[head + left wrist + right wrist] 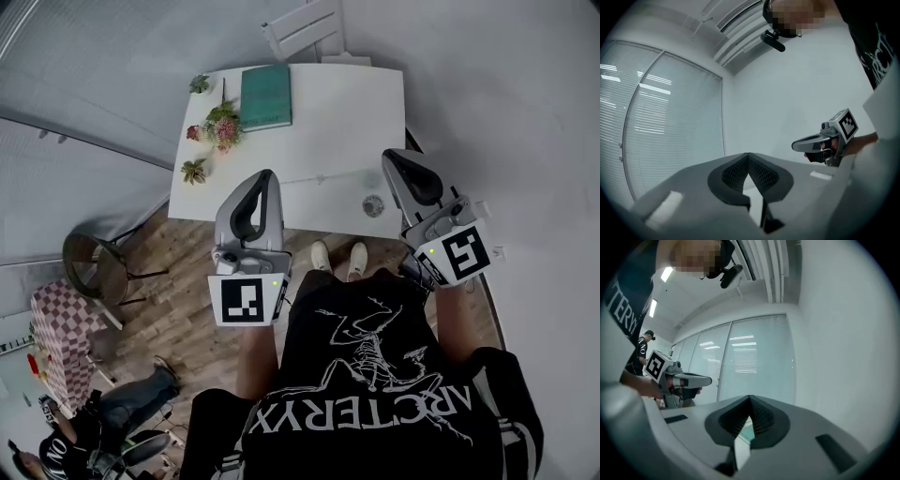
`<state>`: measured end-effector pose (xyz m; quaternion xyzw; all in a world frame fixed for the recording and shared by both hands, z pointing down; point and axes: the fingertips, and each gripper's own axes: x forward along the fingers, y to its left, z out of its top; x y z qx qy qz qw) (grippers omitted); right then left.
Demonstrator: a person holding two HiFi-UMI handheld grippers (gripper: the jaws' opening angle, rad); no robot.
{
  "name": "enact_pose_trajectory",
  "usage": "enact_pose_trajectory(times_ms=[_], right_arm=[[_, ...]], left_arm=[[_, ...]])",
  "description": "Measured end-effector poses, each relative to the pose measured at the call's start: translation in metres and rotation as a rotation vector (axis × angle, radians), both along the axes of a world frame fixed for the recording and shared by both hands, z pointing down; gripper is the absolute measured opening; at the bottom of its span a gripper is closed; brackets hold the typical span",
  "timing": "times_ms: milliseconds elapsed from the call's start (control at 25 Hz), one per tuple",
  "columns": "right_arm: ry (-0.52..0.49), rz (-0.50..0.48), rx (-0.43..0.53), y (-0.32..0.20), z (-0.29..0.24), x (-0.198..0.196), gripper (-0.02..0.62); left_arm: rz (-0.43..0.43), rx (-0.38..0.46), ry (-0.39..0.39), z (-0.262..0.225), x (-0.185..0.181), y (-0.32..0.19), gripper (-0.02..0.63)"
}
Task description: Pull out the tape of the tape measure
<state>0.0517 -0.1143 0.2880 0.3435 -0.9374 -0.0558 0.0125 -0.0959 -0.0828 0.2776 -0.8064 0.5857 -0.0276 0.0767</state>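
Black printed shirt (375,394) of the person filled the lower centre of the head view, with a pair of pale shoes (321,255) just above it on the wooden floor (178,281). Left gripper (268,176) was held left of centre and the right gripper (388,156) right of centre, both in front of the torso, pointing toward the top of the frame and well apart from each other. In the left gripper view the fingers (736,174) were closed together with nothing between them. In the right gripper view the fingers (761,420) were likewise pressed together and empty. Tape measure (373,204), seen as a small round grey item, lay on the white bench (328,122) near its lower edge, between the two grippers in the frame and touched by neither. A green book (266,96) lay at the bench's upper middle, and a spray of flowers (214,131) ran along its left edge. A white chair (305,30) stood beyond the bench at the top of the frame. A dark round-seated chair (94,267) stood on the floor at the left.
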Motion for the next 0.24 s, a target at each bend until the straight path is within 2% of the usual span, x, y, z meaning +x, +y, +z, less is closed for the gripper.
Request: enact_pose_trajectory(times_ms=[240], right_arm=[[0.002,0.009,-0.005,-0.0010,-0.0008,-0.0067,0.008]], left_arm=[[0.013,-0.019,0.005,0.0001,-0.0049,-0.0010,0.011]])
